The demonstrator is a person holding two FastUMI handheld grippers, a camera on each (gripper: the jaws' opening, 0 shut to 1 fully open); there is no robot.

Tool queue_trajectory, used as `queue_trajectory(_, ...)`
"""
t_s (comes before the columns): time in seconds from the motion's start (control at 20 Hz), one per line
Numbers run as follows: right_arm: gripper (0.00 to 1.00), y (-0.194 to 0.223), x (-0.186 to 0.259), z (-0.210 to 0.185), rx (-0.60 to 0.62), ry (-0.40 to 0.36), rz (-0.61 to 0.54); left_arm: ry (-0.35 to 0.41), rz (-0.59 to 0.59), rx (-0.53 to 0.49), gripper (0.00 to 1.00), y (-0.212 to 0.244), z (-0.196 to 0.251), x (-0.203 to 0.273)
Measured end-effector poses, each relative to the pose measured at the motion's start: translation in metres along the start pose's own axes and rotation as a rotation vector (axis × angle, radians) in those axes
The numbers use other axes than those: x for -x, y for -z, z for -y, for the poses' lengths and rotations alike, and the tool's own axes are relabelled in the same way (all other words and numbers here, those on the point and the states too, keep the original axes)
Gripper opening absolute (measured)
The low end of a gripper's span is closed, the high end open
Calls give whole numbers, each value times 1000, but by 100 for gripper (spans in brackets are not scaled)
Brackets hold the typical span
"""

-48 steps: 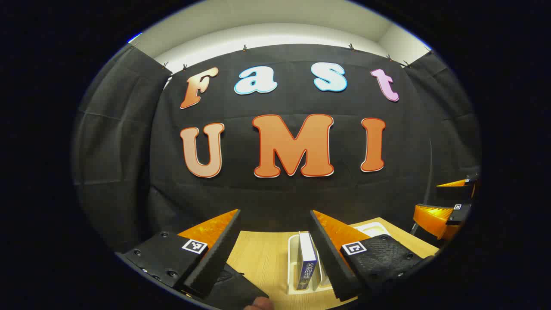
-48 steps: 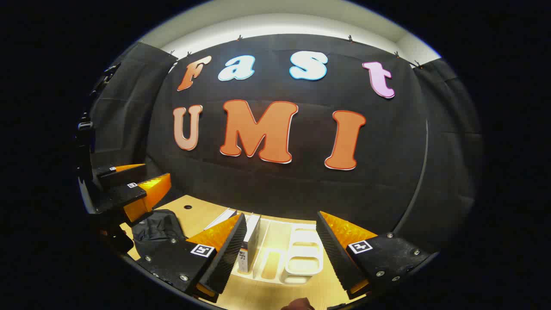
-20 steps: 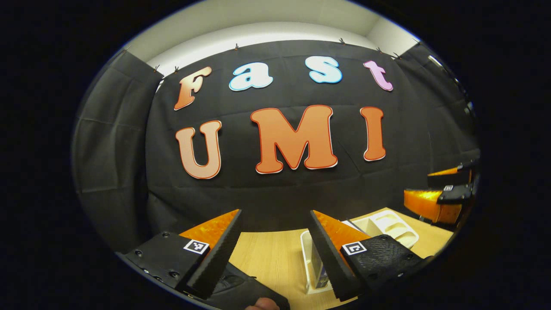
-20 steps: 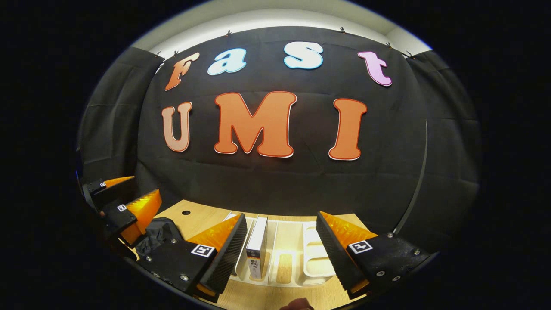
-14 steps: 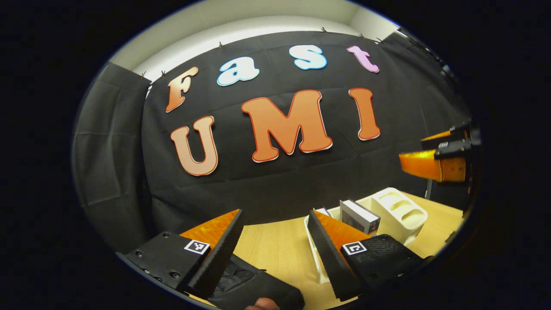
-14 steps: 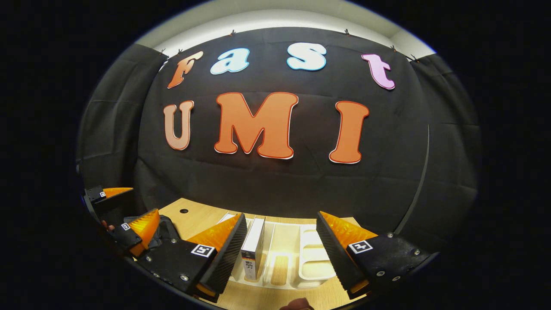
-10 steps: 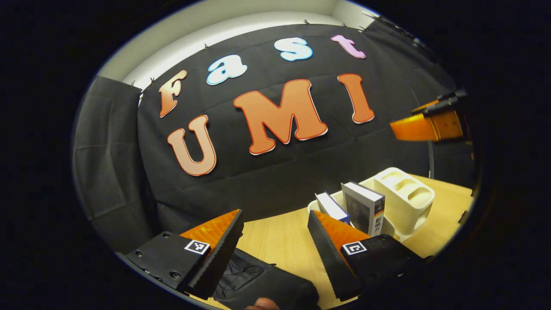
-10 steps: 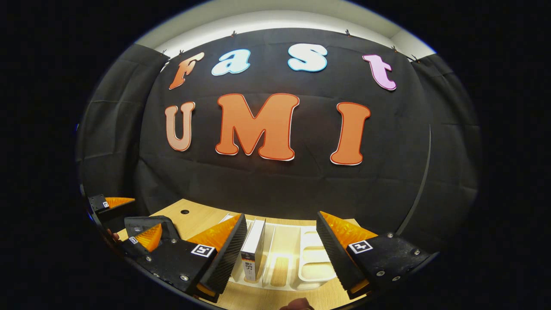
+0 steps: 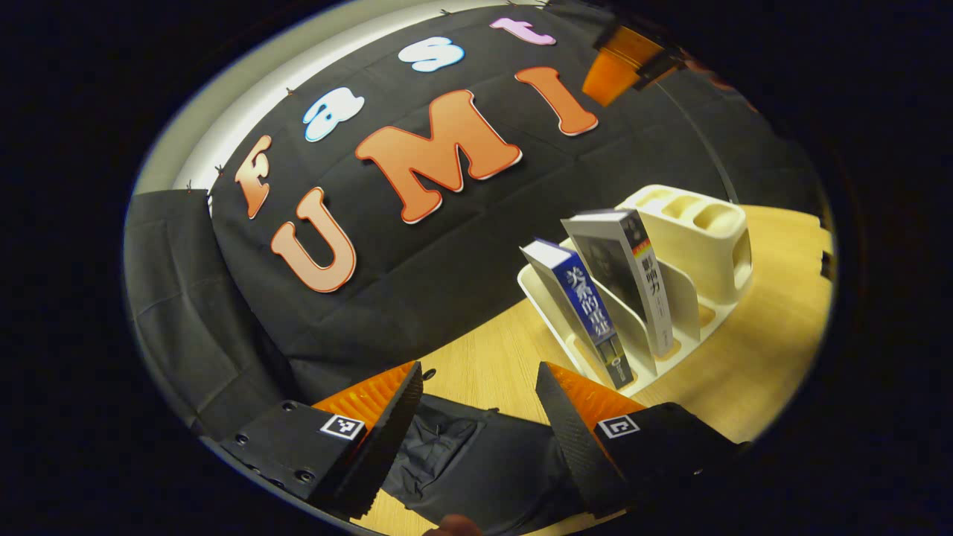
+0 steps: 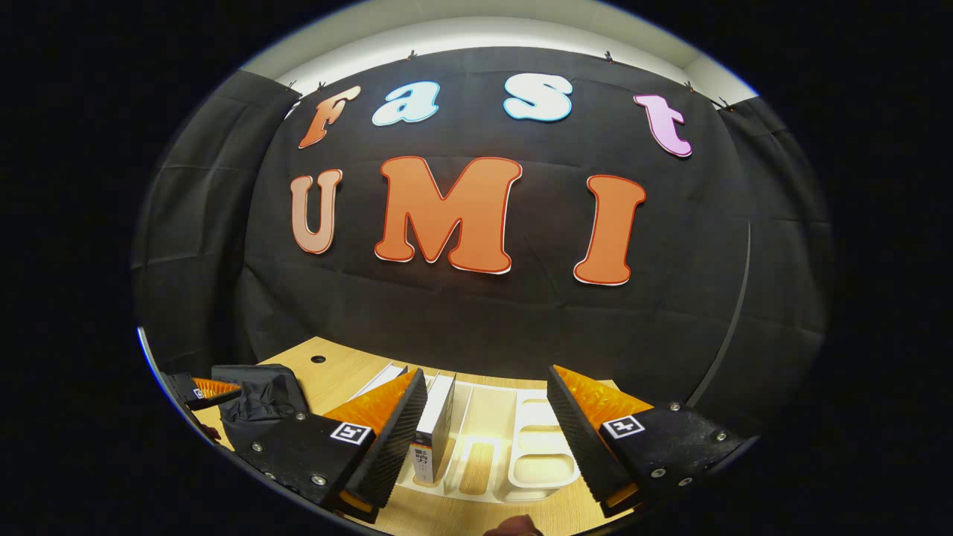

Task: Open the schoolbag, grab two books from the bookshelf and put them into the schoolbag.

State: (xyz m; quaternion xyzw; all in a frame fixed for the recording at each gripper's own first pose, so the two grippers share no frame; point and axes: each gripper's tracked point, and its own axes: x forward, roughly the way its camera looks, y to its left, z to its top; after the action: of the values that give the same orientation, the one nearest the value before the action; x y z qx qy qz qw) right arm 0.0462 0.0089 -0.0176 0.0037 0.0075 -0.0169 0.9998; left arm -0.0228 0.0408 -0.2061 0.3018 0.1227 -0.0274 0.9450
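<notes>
- A pale wooden worktop runs up to the booth's black cloth wall, with a strip of light ceiling above the cloth.
- In the left gripper view, the left gripper is tilted over the black schoolbag, which lies crumpled on the worktop beneath and between its fingers. Its jaws stand wide apart with nothing between them; whether the fingers touch the fabric cannot be told.
- Just beyond the bag in that view stands a cream bookshelf, a desk rack with dividers and cup-like compartments at its far end.
- Two books lean in the rack's slots: a blue-spined book in the nearer slot and a dark-covered book with a white spine in the slot behind it. Both tilt the same way.
- The right gripper, seen in the right gripper view, points at the rack from above the worktop's near side. Its jaws are wide open and empty, and the white-spined book stands upright just beside its left finger.
- At the lower left of the right gripper view lie the schoolbag and part of the left gripper.
- At the top of the left gripper view, a piece of the right gripper shows against the cloth.
</notes>
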Motion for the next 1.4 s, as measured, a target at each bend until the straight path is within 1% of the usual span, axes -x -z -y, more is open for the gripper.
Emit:
queue_trajectory(0.15,97,6,-3,5,-5,0,-15,4,-67,-65,97,30,14,2)
queue_trajectory(0.5,96,12,-5,14,-7,-14,-22,25,-208,-173,98,98,44,5)
queue_trajectory(0.75,97,15,-7,16,-9,-31,-24,25,-290,-223,98,135,54,14)
queue_trajectory(1.1,97,17,-4,20,-13,-57,-20,-64,-363,-266,98,164,40,18)
queue_trajectory(1.25,97,20,-3,22,-20,-65,-24,-110,-372,-291,97,164,28,16)
queue_trajectory(1.4,97,20,2,27,-21,-63,-21,-130,-389,-310,97,168,24,7)
